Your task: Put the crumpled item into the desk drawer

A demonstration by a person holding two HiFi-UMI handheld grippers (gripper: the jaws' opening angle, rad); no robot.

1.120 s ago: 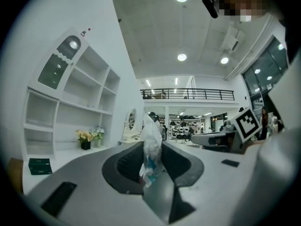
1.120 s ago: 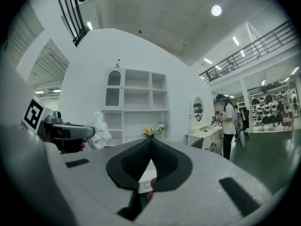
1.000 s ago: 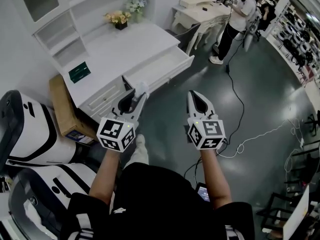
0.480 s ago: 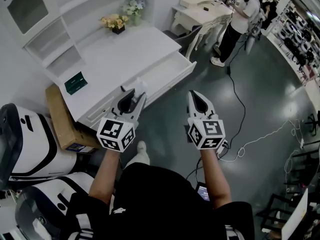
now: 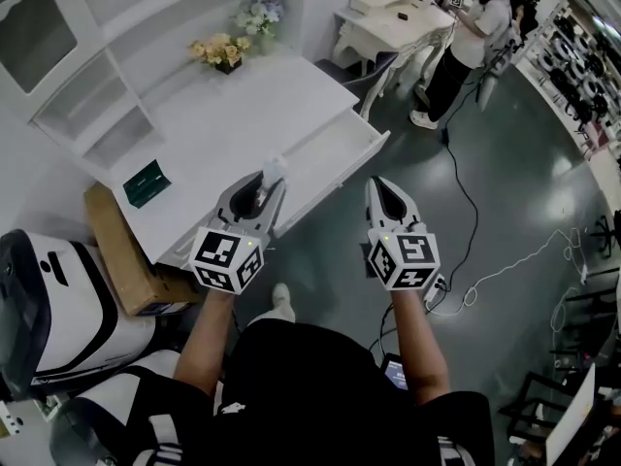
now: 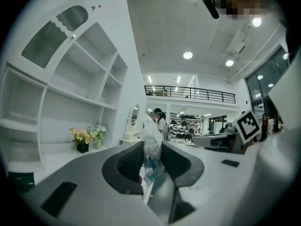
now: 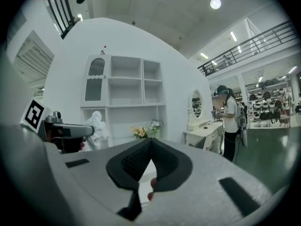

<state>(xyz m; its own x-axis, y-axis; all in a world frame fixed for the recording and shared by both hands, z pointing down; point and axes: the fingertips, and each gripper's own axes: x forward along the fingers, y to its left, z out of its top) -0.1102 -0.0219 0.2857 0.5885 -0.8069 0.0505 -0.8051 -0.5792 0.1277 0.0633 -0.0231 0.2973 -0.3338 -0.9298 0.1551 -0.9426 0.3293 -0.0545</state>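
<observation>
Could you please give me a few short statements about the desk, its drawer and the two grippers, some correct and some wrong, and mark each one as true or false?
1. The left gripper is shut on the crumpled item. True.
2. The desk drawer is closed. False: the desk drawer stands pulled open.
3. The right gripper holds the flowers. False: the right gripper has its jaws together with nothing between them; the flowers stand at the back of the desk top.
4. A dark green object lies on the desk top. True.
5. Nobody else is in the room. False: another person stands by a second table farther back.
</observation>
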